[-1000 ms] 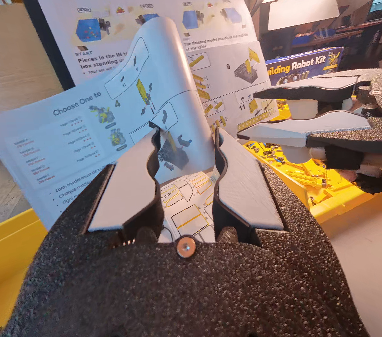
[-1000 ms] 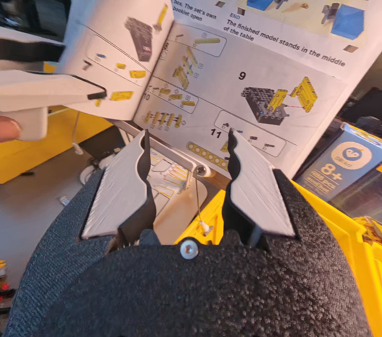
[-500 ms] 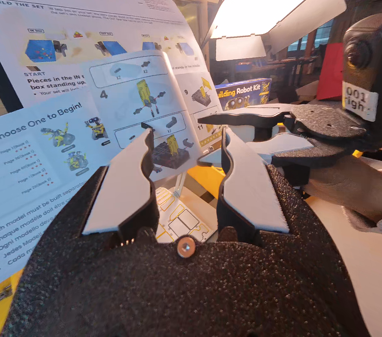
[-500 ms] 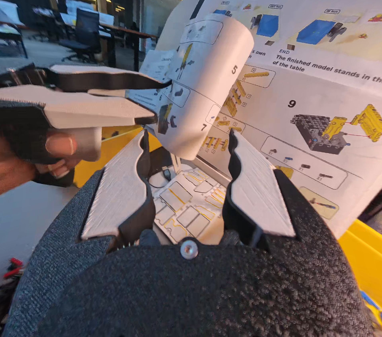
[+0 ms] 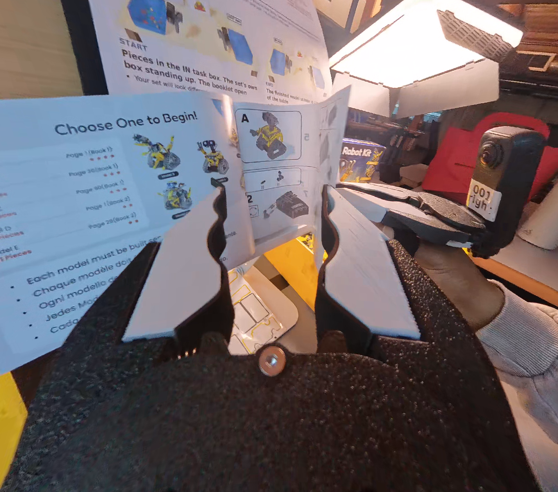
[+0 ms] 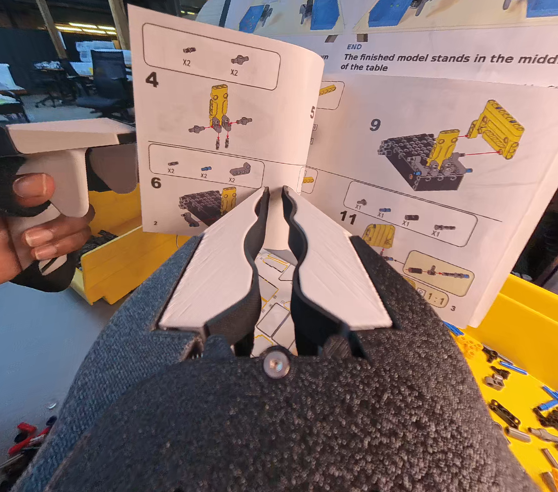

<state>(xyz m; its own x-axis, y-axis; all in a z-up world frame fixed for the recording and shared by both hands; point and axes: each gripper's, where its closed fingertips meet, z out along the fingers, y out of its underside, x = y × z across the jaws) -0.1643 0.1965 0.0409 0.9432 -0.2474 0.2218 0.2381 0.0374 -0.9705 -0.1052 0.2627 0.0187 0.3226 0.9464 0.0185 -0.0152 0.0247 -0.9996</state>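
Right hand-held gripper pinches booklet page above yellow bin.

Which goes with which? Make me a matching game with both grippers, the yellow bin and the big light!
Things:
1. left gripper
2. right gripper
3. yellow bin
4. light panel

States:
A. holds small building pieces
B. glowing bright
C. fingers spread wide, gripping nothing
D. closed on a curled booklet page

Pairs: 1-C, 2-D, 3-A, 4-B
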